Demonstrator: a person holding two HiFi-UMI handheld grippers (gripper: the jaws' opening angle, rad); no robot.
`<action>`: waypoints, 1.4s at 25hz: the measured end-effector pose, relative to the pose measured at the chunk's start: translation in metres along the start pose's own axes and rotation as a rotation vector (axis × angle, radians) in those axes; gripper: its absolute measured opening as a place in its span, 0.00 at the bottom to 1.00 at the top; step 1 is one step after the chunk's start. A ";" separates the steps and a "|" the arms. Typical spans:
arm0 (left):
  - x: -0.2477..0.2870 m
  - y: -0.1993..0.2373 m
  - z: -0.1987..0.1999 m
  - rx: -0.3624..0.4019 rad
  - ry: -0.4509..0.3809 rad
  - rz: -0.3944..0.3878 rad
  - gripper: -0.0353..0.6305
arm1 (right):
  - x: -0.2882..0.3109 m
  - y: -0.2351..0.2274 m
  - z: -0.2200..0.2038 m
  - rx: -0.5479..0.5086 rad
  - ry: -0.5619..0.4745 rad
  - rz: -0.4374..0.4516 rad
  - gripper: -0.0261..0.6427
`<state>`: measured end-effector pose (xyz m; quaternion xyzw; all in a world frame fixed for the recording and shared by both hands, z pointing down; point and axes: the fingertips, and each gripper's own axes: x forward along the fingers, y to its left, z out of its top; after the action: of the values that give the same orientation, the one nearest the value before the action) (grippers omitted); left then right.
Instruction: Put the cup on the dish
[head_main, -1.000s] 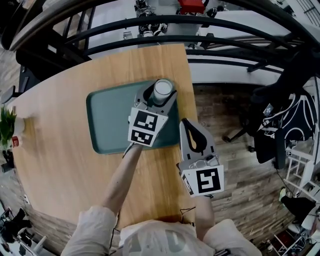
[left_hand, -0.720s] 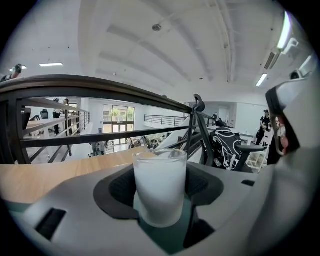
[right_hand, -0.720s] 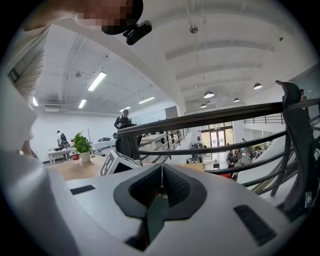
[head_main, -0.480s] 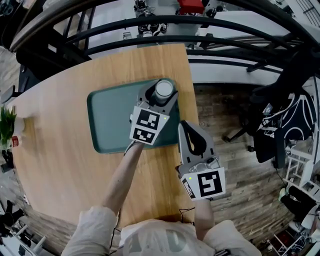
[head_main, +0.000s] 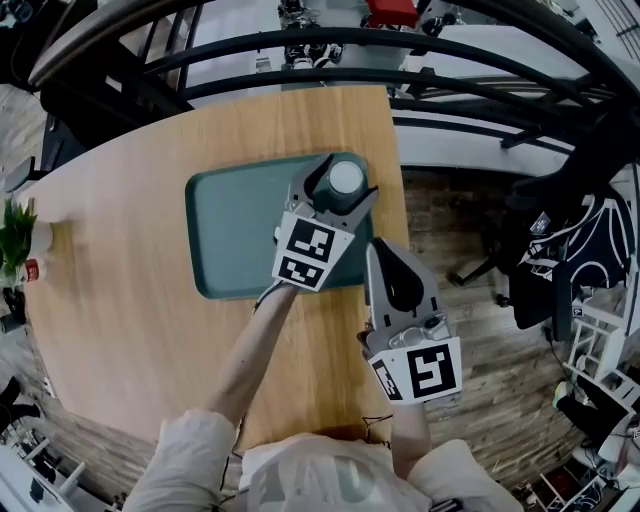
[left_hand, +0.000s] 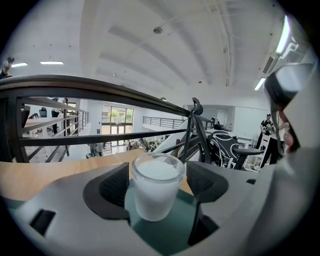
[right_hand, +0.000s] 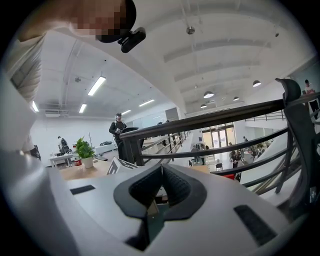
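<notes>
Head view, read from left to right, showed the wooden table (head_main: 120, 300) with the green dish (head_main: 235, 230) lying flat on it, and over the dish's far right corner the left gripper (head_main: 338, 190) reaching away from the person. The cup (head_main: 346, 178) stood upright on the dish there, squarely between that gripper's jaws, its long axis vertical and its mouth up. In the left gripper view the jaws had just been opening. The dark pads (left_hand: 112, 187) sat on either side of the glass with a thin gap showing at each wall, so the cup looked released and resting on its own base. The cup lay straight ahead along the gripper's line, deep in the throat of the jaws. I judged that the coming move turned on drawing the left gripper straight back toward the person without swinging sideways, since either pad could clip the cup and tip it. Farther right, near the table's edge and well apart from the cup, the right gripper (right_hand: 161, 169) had its jaws closed together on nothing.
</notes>
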<state>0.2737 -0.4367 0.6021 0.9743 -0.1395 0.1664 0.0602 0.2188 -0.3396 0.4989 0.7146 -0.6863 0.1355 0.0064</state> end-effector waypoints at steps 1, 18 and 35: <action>-0.002 0.000 0.002 0.004 -0.003 0.006 0.57 | 0.001 0.002 0.001 -0.002 0.000 0.004 0.07; -0.138 -0.009 0.115 0.008 -0.210 0.128 0.50 | -0.023 0.041 0.056 -0.042 -0.073 0.033 0.07; -0.453 -0.098 0.219 0.291 -0.437 0.521 0.07 | -0.128 0.220 0.159 -0.213 -0.286 0.279 0.07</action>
<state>-0.0406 -0.2652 0.2357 0.9169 -0.3675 -0.0179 -0.1548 0.0288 -0.2576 0.2811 0.6200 -0.7828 -0.0407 -0.0343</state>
